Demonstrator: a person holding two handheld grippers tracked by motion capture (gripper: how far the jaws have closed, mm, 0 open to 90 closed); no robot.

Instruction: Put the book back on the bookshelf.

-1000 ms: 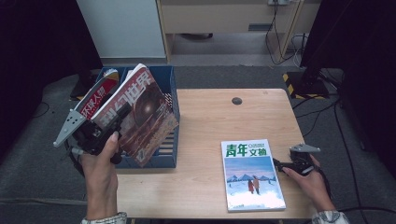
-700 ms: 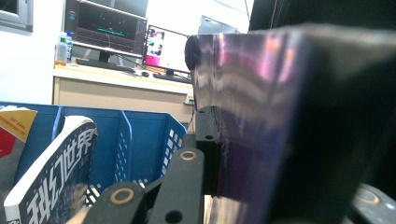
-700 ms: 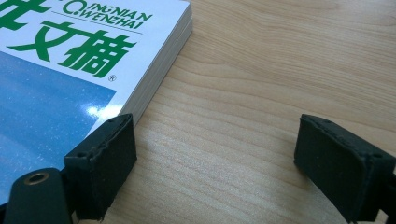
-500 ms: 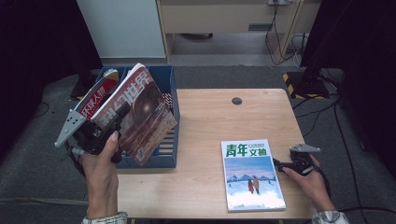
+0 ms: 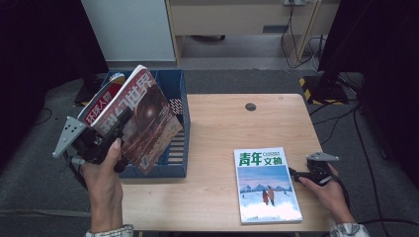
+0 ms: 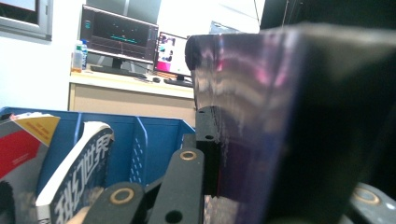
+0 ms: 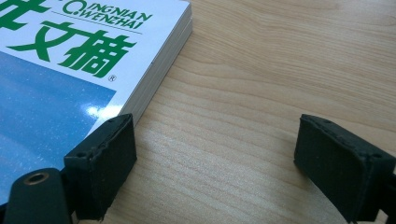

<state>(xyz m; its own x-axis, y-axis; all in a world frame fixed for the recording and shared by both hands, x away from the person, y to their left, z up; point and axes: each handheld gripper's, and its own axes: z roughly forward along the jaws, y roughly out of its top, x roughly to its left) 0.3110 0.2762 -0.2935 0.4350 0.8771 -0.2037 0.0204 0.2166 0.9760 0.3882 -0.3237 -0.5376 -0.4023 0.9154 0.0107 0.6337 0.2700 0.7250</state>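
The left claw (image 5: 116, 129) is clamped on a magazine (image 5: 141, 121) with a dark reddish-brown cover and large white characters, holding it tilted above the blue bin (image 5: 180, 123) that stands at the left end of the desk (image 5: 232, 123). In the high view the magazine leans with its top edge toward the far left and its lower corner hanging over the open bin, clear of the desk. A second magazine (image 5: 101, 106) with a red cover stands in the bin just behind it, at its far left side. In the left gripper view the held magazine (image 6: 289, 130) rises as a dark, glossy slab right against the jaws, which press close on its lower edge; to the left, inside the blue bin (image 6: 140, 140), stand the red magazine (image 6: 23, 144) and a thick book (image 6: 81, 182) with white characters on its spine.

The right claw (image 5: 295, 174) rests low on the desk near the right edge, its jaws wide apart and holding nothing. It sits just beside the right edge of a third magazine (image 5: 267, 182), which lies flat on the desk with a green title and a snowy blue picture on its cover. In the right gripper view one jaw stands right at the edge of that magazine (image 7: 70, 70), the other well out over bare wood (image 7: 261, 93).
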